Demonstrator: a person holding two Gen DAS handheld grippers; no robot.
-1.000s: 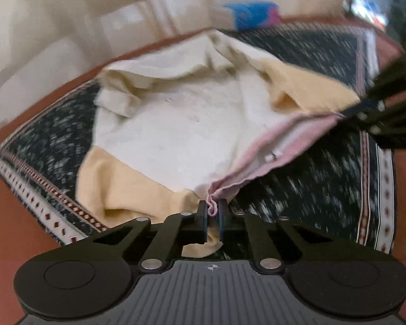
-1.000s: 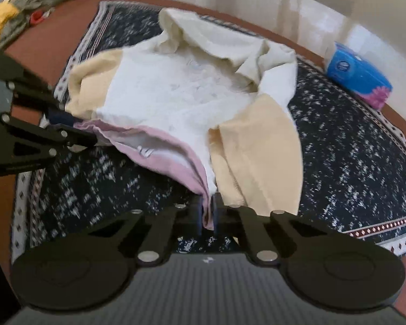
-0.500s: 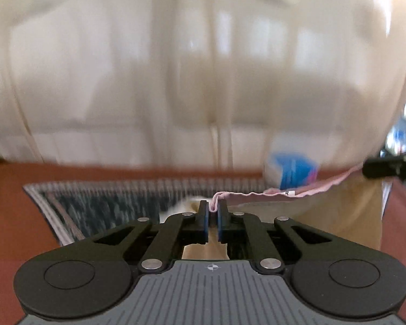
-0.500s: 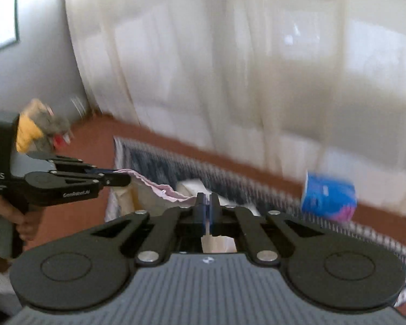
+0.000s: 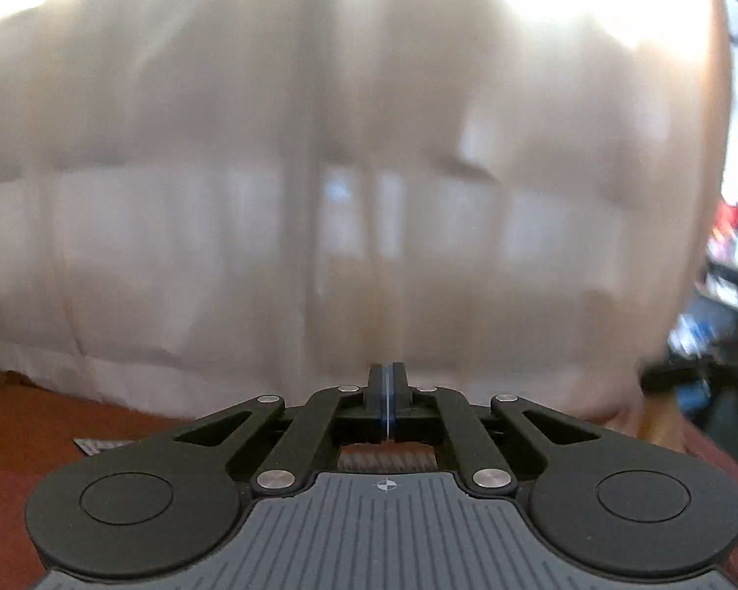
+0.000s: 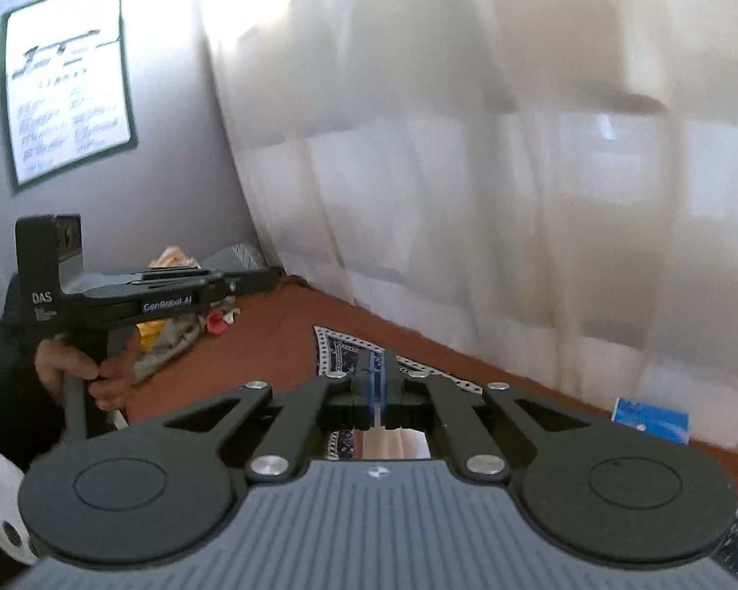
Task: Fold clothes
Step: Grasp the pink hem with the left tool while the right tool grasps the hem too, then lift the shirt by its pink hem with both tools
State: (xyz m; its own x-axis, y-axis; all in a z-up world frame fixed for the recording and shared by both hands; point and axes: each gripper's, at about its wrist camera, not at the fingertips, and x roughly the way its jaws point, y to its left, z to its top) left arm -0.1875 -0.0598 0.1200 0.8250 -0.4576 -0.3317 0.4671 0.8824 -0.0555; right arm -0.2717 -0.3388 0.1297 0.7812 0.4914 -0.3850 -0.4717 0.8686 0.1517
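My left gripper (image 5: pixel 386 372) is shut; no cloth shows between its fingertips, only a blurred strip through the gap below them. My right gripper (image 6: pixel 378 366) is shut; a bit of pale cloth (image 6: pixel 393 442) shows through the opening under its fingers, the rest of the garment is hidden below. The left gripper's body (image 6: pixel 138 295) shows in the right wrist view at the left, held level by a hand (image 6: pixel 74 364). Both cameras point up at the curtains, well above the table.
White curtains (image 6: pixel 467 172) fill the background. A dark patterned mat (image 6: pixel 339 344) lies on the red-brown table (image 6: pixel 251 359). A blue tissue pack (image 6: pixel 652 418) sits at the right. Clutter (image 6: pixel 172 334) lies at the far left corner. A poster (image 6: pixel 66 83) hangs on the wall.
Both grippers have risen and tilted up from the mat. The pink hem stretched between them half a second ago is out of sight now.
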